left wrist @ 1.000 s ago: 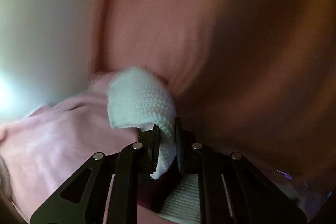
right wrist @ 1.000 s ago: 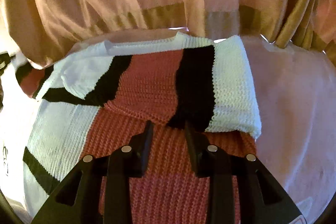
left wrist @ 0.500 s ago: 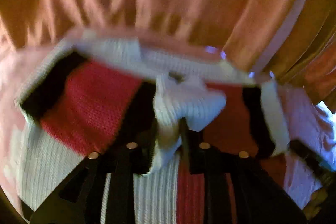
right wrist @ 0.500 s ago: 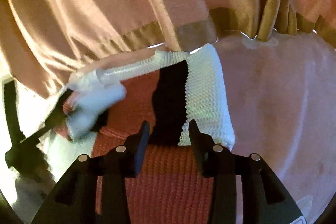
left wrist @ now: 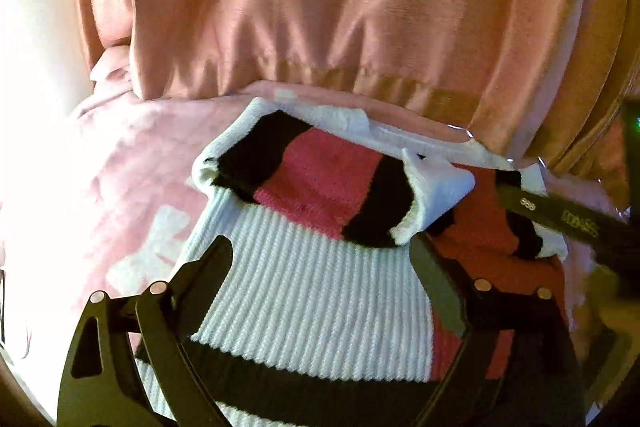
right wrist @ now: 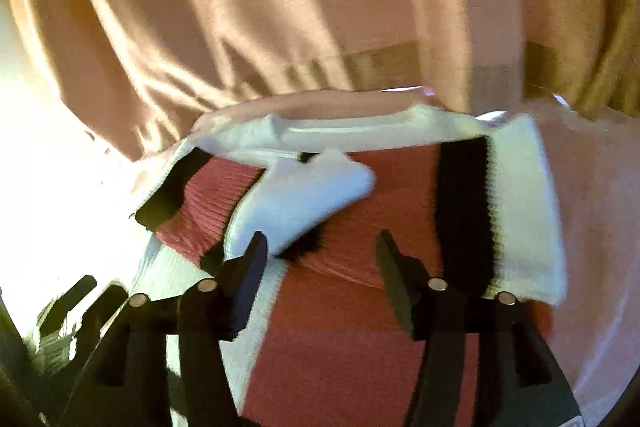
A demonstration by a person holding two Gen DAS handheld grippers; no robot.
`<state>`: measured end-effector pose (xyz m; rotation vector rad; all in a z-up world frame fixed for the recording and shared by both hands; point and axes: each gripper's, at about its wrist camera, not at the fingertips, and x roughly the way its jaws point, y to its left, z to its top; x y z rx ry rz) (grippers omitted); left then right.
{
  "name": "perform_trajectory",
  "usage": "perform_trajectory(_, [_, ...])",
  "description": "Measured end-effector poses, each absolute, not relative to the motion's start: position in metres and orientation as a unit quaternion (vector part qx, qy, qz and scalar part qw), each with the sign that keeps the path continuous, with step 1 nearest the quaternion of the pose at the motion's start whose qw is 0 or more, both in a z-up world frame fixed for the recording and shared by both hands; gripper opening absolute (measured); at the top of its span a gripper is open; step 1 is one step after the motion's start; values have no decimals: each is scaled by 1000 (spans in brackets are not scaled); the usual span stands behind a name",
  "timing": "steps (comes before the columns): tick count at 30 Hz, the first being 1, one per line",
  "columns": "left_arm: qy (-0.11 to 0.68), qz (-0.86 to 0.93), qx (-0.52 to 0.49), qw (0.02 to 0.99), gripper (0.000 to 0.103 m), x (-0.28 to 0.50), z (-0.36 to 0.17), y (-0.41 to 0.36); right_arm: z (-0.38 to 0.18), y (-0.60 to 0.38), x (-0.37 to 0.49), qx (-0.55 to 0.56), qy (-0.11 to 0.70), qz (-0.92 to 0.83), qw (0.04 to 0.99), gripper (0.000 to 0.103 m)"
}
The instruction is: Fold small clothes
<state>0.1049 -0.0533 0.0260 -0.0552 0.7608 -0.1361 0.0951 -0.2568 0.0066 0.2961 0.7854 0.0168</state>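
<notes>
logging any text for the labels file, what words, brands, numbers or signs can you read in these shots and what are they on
No text can be read with certainty.
Pale lettering on the black bar at the right of the left wrist view, which may be part of the right gripper: too blurred and skewed to read.
Striped knit sweater: no label or print visible.
Pink cloth under it: white patches, no legible characters.
Right wrist view: no text.
</notes>
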Motion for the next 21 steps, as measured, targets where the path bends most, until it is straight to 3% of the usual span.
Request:
perform_trajectory(6, [386,-91,-36,917,88,103,24,-38,-13,-226,158,116,431,-21,894,70])
perform_trajectory(8, [388,-92,-44,916,88,104,24,-32,-23,-223,167,90,448,-47,888,69])
perform_trajectory(10, [391,-89,-53,915,88,107,25,-26,-32,-224,168,79,459,-59,883,46])
perform_trajectory(11, [393,-88,-61,913,88,109,24,-22,-34,-229,165,82,461,-62,881,27])
perform_trajectory(12, [395,-88,-69,912,88,110,24,-20,-31,-238,159,101,456,-61,882,16])
perform_trajectory(15, [399,-84,-93,908,88,112,23,-10,2,-272,132,199,389,-11,899,15])
perform_trajectory(18, [403,-84,-92,907,88,112,17,-9,36,-297,95,227,312,36,922,15])
perform_trajectory(21, [412,-91,-93,902,88,114,12,-14,-5,-335,80,219,371,-20,902,22])
